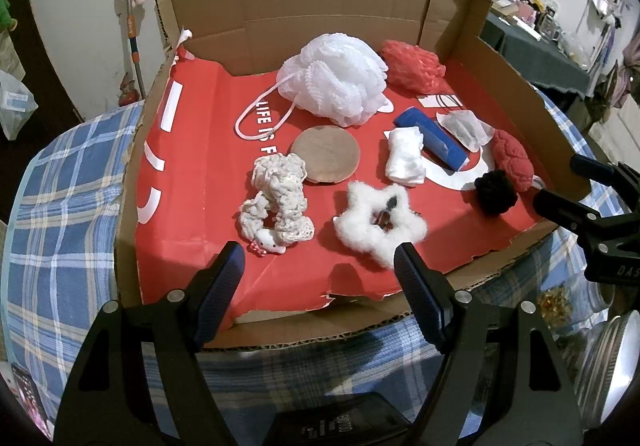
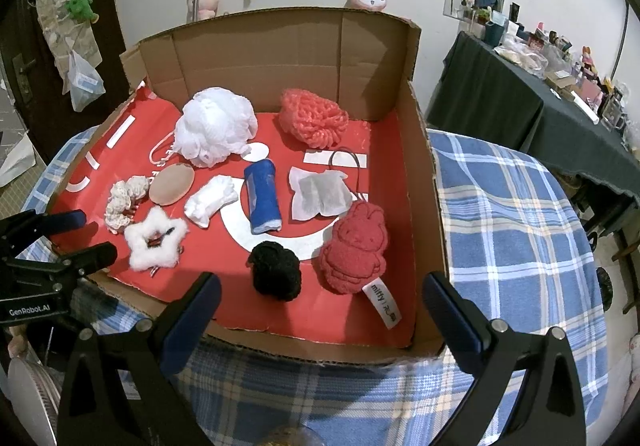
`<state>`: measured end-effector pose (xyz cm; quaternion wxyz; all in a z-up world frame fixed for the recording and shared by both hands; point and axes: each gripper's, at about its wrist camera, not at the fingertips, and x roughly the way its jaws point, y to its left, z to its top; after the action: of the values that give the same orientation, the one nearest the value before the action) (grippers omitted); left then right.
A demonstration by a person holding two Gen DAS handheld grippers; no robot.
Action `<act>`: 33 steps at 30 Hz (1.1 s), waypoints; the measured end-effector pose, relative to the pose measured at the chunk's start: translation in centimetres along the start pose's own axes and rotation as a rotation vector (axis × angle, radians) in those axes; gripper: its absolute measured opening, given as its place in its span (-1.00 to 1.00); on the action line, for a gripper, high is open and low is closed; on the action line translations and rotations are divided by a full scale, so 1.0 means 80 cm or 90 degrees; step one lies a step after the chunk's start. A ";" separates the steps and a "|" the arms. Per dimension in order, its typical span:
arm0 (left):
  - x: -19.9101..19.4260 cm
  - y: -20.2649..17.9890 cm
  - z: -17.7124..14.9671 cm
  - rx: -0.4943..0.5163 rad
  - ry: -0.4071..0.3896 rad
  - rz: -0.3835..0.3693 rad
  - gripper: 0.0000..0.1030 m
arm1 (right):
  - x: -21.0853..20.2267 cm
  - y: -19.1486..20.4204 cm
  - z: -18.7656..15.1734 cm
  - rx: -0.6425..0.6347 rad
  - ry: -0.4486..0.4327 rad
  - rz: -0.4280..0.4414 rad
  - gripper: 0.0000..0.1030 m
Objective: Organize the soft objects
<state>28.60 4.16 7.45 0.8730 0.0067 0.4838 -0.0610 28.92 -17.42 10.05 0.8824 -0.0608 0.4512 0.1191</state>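
Both the left gripper and right gripper hung wide-jawed and empty before the cardboard tray. Nearest lay the fluffy white star scrunchie: light, squashy; pinch one lobe, I'd say.

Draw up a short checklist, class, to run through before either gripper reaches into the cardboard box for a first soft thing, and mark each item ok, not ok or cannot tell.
1. Left gripper open and empty: ok.
2. Right gripper open and empty: ok.
3. Nearest things lie free, nothing on top: ok. The black pompom and the white star scrunchie sit alone near the front edge.
4. Front of the cardboard box is low enough to reach over: ok.
5. A place to put sorted things is in view: cannot tell; no bin or tray shows.
6. The white bath puff has its cord free of its neighbours: ok; the loop lies on the red liner.
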 end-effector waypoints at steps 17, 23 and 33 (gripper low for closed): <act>0.002 -0.002 -0.002 0.003 0.002 -0.003 0.48 | -0.001 0.001 -0.001 -0.001 -0.001 0.000 0.99; 0.002 -0.002 -0.002 0.004 0.003 -0.003 0.48 | -0.001 0.000 -0.001 -0.001 -0.002 0.000 0.99; 0.003 -0.001 -0.002 0.003 0.004 -0.006 0.48 | -0.001 0.000 -0.002 -0.002 -0.003 0.000 0.99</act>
<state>28.56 4.09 7.18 0.8710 0.0064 0.4867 -0.0662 28.74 -17.47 10.04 0.8833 -0.0618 0.4489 0.1199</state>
